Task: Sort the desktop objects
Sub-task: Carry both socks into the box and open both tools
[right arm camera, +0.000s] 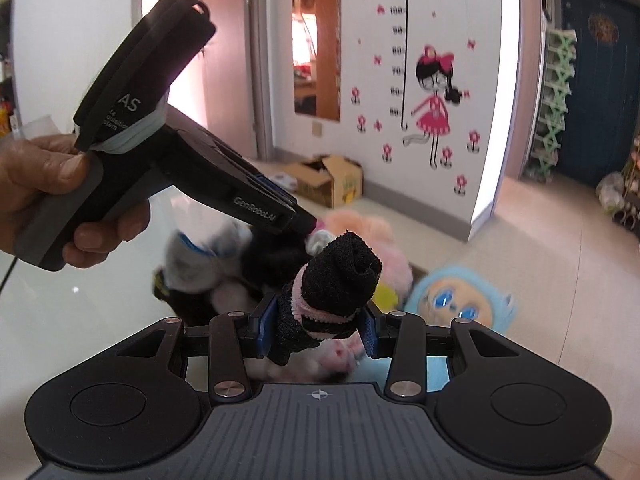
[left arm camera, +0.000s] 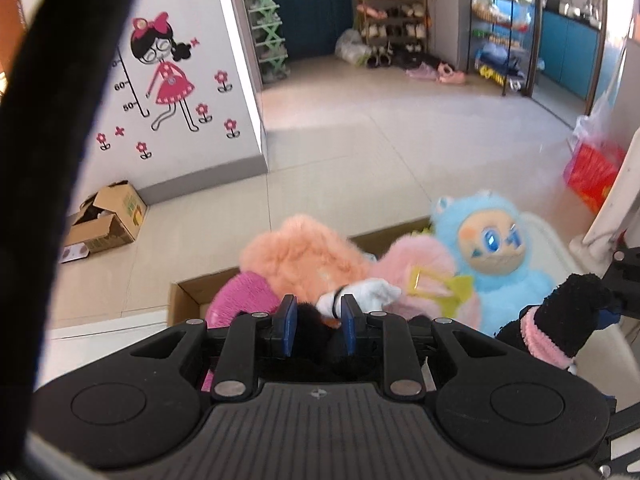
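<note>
My left gripper (left arm camera: 319,314) is shut on a black fluffy toy (left arm camera: 312,320) with a white part (left arm camera: 370,292), just above a pile of plush toys: orange (left arm camera: 304,256), magenta (left arm camera: 244,296), pink (left arm camera: 420,264) and a light-blue doll (left arm camera: 492,256). My right gripper (right arm camera: 318,322) is shut on a black sock with a pink cuff (right arm camera: 332,280), which also shows in the left wrist view (left arm camera: 560,316). The left gripper's body (right arm camera: 180,152) shows in the right wrist view, its tip over the pile.
The toys lie in a cardboard box (left arm camera: 188,300) at the edge of a white glass table (right arm camera: 80,300). Another cardboard box (left arm camera: 106,220) sits on the floor by the wall. A red bag (left arm camera: 592,168) and a white post (left arm camera: 616,200) stand at the right.
</note>
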`<state>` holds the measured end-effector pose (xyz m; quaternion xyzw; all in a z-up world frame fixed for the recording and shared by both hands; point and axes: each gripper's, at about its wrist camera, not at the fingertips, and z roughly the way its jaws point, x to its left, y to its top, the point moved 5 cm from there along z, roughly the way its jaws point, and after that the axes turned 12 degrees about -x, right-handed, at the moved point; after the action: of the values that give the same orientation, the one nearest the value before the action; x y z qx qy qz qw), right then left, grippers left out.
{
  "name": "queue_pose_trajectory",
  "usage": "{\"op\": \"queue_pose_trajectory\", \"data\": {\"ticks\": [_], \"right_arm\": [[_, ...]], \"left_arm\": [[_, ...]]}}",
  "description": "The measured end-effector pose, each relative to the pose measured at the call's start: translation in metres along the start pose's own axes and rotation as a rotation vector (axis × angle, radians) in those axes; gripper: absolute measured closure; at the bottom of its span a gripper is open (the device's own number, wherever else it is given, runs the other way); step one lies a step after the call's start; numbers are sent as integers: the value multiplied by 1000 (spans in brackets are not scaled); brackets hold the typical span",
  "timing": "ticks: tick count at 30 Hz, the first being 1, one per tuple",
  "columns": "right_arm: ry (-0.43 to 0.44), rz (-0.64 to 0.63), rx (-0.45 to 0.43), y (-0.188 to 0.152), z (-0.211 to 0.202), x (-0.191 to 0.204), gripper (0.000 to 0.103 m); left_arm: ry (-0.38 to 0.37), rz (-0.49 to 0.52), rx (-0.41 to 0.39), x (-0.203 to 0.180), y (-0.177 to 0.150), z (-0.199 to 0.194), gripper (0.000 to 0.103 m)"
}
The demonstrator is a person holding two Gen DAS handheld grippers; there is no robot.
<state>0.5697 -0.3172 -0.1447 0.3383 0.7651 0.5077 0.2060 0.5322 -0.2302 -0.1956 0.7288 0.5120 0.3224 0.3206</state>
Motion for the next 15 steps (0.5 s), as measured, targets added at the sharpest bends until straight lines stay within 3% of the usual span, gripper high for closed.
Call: {"op": "queue_pose_trajectory", "data": {"ticks": [5, 7, 10, 14, 15], "right_arm": [[-1, -4, 49, -20, 10, -1, 54], [-4, 4, 62, -25, 12, -4, 49], [-29, -16, 57, -28, 12, -6, 30], [-26, -19, 46, -20, 5, -4, 29], [-25, -25, 37, -17, 1, -1, 26]], "left_arm": [[6, 13, 2, 2, 0, -8, 81], [7, 12, -6, 3, 4, -15, 77], [6, 2, -16, 6, 7, -22, 66], [-3, -10, -34, 7, 11, -28, 42], [-8, -13, -41, 7, 11, -35, 40]]}}
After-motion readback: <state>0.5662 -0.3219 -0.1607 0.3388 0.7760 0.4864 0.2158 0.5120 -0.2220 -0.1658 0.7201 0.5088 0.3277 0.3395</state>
